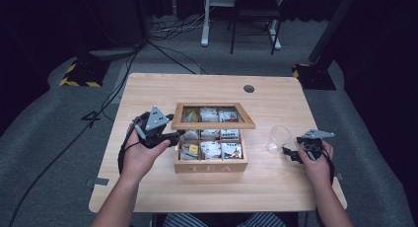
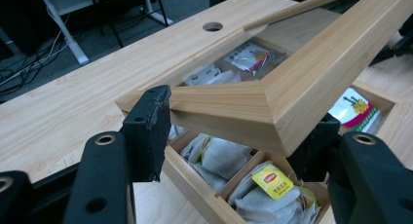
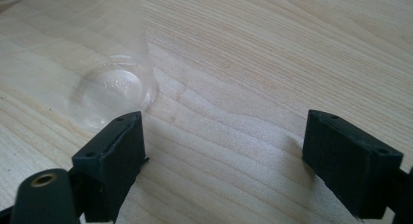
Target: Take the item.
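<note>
A wooden tea box marked TEA stands mid-table, its compartments holding tea bags. Its glass-paned lid is raised off the box and tilted. My left gripper reaches in from the left and is shut on the lid's front left corner. In the left gripper view the wooden frame of the lid sits between the two black jaws of the left gripper. My right gripper rests low on the table at the right, open, with nothing between its jaws. A clear plastic cup stands just left of it, and the cup lies beyond the left jaw of the right gripper.
The light wooden table has a round cable hole at the back right. Bare tabletop lies behind the box and along the front edge. Cables and furniture legs are on the grey floor beyond the table.
</note>
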Tool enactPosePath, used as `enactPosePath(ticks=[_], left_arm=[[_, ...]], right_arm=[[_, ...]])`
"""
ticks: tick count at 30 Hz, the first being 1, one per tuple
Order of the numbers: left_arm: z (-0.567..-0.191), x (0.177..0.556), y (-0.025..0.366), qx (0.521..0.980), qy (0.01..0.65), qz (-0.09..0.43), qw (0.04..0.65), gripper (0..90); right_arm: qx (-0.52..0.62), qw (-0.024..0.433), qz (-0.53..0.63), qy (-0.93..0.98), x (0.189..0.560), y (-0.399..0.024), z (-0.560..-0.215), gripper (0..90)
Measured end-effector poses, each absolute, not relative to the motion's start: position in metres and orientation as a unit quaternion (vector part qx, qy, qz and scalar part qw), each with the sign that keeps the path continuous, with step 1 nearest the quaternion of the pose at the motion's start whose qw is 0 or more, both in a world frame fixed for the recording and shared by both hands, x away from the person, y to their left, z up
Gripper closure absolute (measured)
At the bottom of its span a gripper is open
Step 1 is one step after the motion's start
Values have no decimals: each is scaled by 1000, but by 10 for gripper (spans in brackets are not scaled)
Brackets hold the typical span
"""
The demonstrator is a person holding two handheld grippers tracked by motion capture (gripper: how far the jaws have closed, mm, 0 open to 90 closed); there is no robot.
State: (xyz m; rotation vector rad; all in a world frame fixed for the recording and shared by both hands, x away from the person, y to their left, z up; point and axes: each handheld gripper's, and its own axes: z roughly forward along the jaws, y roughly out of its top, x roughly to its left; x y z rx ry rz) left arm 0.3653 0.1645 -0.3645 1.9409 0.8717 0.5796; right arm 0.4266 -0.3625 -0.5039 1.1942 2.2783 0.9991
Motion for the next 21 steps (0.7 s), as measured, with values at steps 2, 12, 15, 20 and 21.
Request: enactPosePath(ticks=[2,12,15,20,21], left_arm=[[-363,366,164,786,354,237,449,435],[-363,368,163,781,356,249,449,459],[-364,368,164,782,355,249,448,476],[-364,369,166,778,357,245,455,491],[-363,369,166,778,357,247,454,494]], right_arm=[[425,189,355,811,427,-363,-504,160],[445,178,331,813,419,-368,-496,291],[450,176,331,811,415,-368,-488,310],[461,155,336,806,405,-366,-473,378],[464,146,338,806,403,-366,-470,388]])
